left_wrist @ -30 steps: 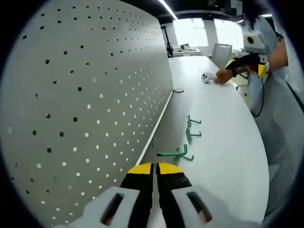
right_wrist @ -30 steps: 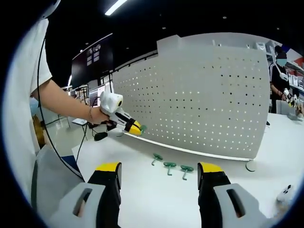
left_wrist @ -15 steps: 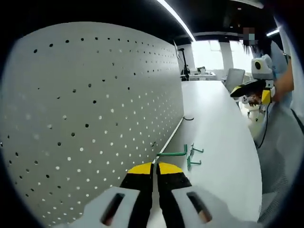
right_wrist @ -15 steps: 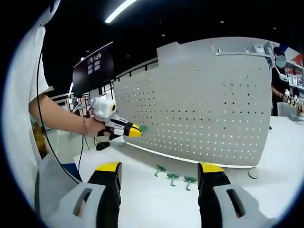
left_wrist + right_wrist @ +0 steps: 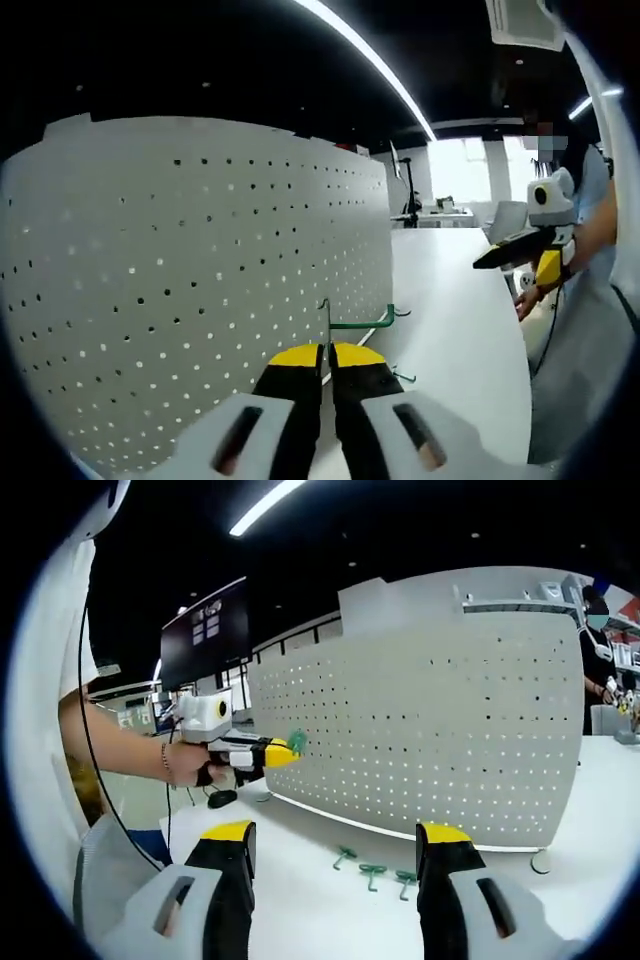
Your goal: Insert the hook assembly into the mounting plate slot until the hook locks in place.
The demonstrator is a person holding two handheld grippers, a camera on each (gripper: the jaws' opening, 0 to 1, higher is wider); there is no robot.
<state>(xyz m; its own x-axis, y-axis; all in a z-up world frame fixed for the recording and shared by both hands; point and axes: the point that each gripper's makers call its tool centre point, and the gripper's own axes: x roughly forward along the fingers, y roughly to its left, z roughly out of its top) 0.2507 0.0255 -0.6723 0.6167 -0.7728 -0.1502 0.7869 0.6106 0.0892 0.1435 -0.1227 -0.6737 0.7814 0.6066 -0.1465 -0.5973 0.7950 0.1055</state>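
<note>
Open-plan office, ceiling strip lights overhead: a white pegboard (image 5: 200,290) stands upright along the back of my white worktop (image 5: 455,340), serving as the mounting plate. My left tool (image 5: 325,352) is clenched on a green wire hook (image 5: 355,322), its jaws pressed together around the shank. I hold the hook's bent end toward the perforated face, just beside the holes but, as far as I can judge, not yet seated. Carrying it level and close keeps the prongs lined up with a row of holes.

From the right gripper view, the left tool (image 5: 285,751) hovers beside the pegboard (image 5: 430,730) with the green hook (image 5: 296,743) at its tip. My right tool (image 5: 335,832) waits released, jaws wide apart and holding nothing, low over the worktop. Three spare green hooks (image 5: 372,871) lie on the worktop near the board's foot.

Compared with a second ago, the left tool has risen from worktop level, where the hook lay near the board's base, up to mid-board height. The right tool has barely shifted.
</note>
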